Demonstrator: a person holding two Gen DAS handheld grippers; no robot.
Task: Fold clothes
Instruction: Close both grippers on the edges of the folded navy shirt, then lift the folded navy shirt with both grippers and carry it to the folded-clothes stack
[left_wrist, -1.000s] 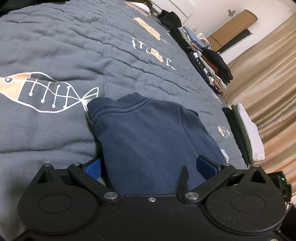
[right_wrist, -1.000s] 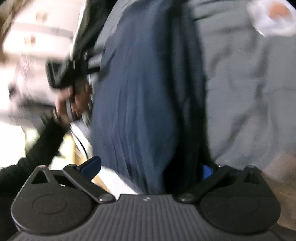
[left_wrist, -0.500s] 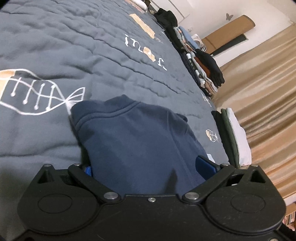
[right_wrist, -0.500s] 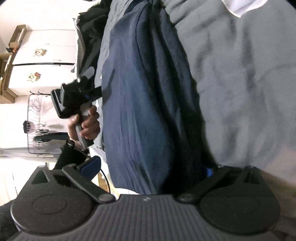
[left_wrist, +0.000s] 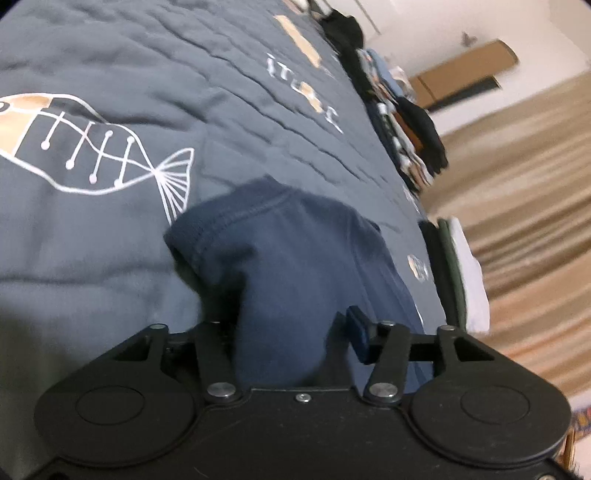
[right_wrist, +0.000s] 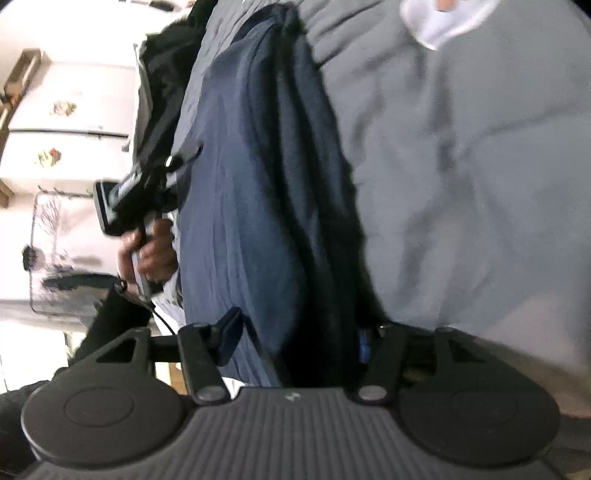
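A navy blue garment (left_wrist: 295, 266) lies in a long fold on the grey-blue bed cover (left_wrist: 110, 55). My left gripper (left_wrist: 288, 328) has one end of it between its fingers. The jaws are closing and the cloth is bunched into a hump between them. Its left pad is hidden by the fabric. In the right wrist view the garment (right_wrist: 251, 184) runs away from my right gripper (right_wrist: 295, 336). That gripper's jaws are closing around the near end, which fills the gap. The left gripper (right_wrist: 125, 199), held by a hand (right_wrist: 151, 247), shows at the far end.
A fish print (left_wrist: 92, 147) marks the bed cover beside the garment. Stacks of folded clothes (left_wrist: 406, 129) line the bed's far edge, with a smaller green and white pile (left_wrist: 458, 273) nearer. Beige curtains (left_wrist: 517, 184) hang beyond. A white cabinet (right_wrist: 74, 110) stands past the bed.
Both pairs of jaws have narrowed around the garment's ends. The cloth in the left gripper has been squeezed from a flat spread into a narrow hump.
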